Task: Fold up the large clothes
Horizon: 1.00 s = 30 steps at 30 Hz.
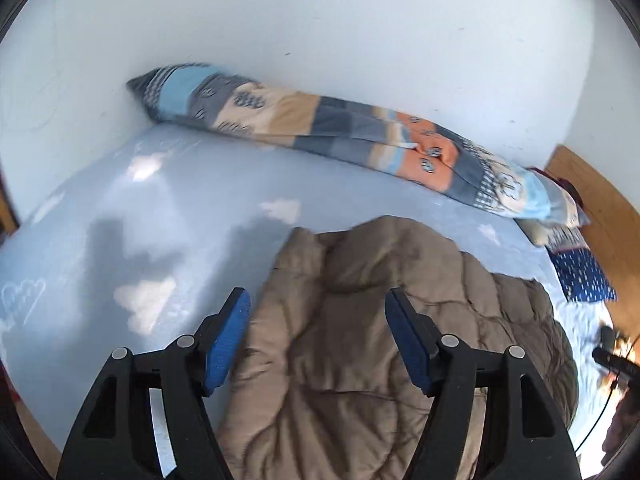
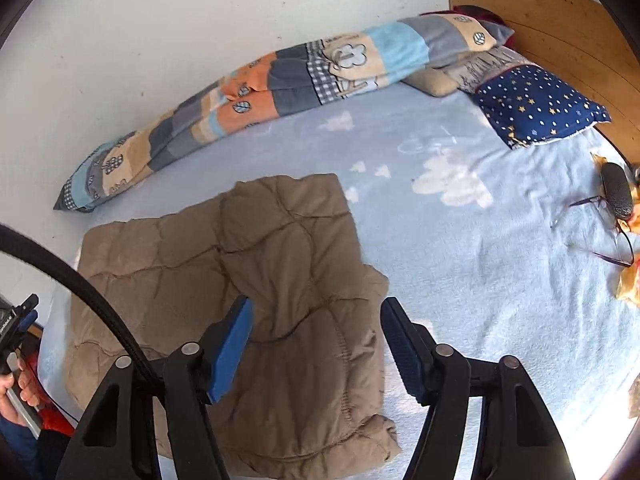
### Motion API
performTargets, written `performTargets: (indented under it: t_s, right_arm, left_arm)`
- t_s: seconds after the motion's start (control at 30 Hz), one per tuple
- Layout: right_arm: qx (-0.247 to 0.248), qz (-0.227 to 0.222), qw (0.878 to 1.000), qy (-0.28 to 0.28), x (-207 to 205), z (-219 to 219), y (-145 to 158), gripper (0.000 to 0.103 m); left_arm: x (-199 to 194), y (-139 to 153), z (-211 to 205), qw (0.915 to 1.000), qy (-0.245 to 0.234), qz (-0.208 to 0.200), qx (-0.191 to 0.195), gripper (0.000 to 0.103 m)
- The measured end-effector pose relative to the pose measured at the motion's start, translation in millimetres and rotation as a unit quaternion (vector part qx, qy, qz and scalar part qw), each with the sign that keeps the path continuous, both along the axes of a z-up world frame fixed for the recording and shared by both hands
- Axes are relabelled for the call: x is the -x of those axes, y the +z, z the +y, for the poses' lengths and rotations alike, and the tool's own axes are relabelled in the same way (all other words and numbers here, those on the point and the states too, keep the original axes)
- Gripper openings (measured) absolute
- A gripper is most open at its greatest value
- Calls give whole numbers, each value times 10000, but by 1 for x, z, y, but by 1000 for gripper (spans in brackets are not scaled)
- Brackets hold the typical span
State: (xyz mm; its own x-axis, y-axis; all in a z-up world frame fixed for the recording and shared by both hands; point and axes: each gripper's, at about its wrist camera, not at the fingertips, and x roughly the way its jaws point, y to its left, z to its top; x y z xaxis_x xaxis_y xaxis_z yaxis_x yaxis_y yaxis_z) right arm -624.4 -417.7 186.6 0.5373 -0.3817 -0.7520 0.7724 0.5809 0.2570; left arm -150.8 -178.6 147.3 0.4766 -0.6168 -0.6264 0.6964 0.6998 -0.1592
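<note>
A brown quilted jacket [image 1: 360, 340] lies folded in a thick pile on the light blue bed sheet [image 1: 140, 220]. My left gripper [image 1: 318, 304] is open and empty, held above the jacket's left part. In the right wrist view the jacket [image 2: 248, 280] lies as a rough rectangle on the sheet [image 2: 480, 280]. My right gripper [image 2: 316, 312] is open and empty, above the jacket's right edge. The left gripper [image 2: 20, 320] shows at the far left edge of that view, held in a hand.
A patchwork rolled duvet [image 1: 320, 124] lies along the white wall [image 2: 256, 76]. A navy star pillow [image 2: 536, 104] sits by the wooden headboard [image 2: 560, 28]. Glasses [image 2: 600, 232] and a dark case [image 2: 618, 190] lie on the sheet at the right.
</note>
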Motion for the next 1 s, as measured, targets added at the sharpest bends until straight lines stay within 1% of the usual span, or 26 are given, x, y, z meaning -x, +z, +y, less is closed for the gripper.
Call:
performTargets:
  t_s: [0.03,0.07,0.1,0.17,0.2,0.23,0.3,0.4,0.47,0.57,0.67,0.77,0.9,0.93,0.97,1.0]
  right_arm:
    - [-23,-5,10000,69,-8,5,-1,51]
    - [-59,5,9999,122,-19,8,-2,39]
    - [-86,31,9998,181,-32,12,-5,36]
    - [-97,181,9994,281,-57,22,-13,36]
    - [-95,257,9991,310,-68,27,-17,36]
    - [-113,346,9987,351,-79,29,-23,36]
    - [-212,530,9969,544,-94,34,-37,36]
    - [-167,693,9949,720,-108,41,-49,36]
    - [-257,848,9930,775,-118,42,-61,36]
    - [-284,1046,9908,804,-131,40,-76,38]
    - [-134,1358,9861,946,-147,44,-88,38]
    - [22,1607,9813,1059,-157,46,-93,38]
    - [119,1558,9816,1098,-153,49,-90,38]
    - [112,1496,9829,1072,-149,49,-87,38]
    - [80,1426,9842,1045,-145,49,-83,38]
    - [58,1373,9852,1020,-142,49,-80,38]
  left_arm:
    - [16,-1,-19,9993,-328,-147,-92,70]
    - [31,-3,-33,9978,-584,-269,-184,70]
    - [46,-7,-49,9951,-831,-418,-324,70]
    - [67,-19,-76,9884,-1213,-622,-672,70]
    - [74,-27,-87,9853,-1328,-638,-867,70]
    - [78,-35,-96,9829,-1394,-575,-1055,70]
    - [75,-52,-104,9814,-1273,-382,-1388,70]
    - [62,-70,-110,9789,-1162,25,-1681,71]
    - [55,-81,-115,9759,-1131,166,-1859,74]
    - [48,-91,-113,9745,-1095,366,-1926,75]
    - [38,-100,-116,9731,-1030,648,-1957,76]
    - [38,-104,-115,9726,-1001,671,-1989,77]
    - [48,-95,-110,9766,-990,493,-1844,77]
    - [48,-93,-107,9777,-987,478,-1792,77]
    - [50,-89,-104,9782,-882,522,-1805,77]
    - [52,-84,-100,9799,-869,503,-1725,77]
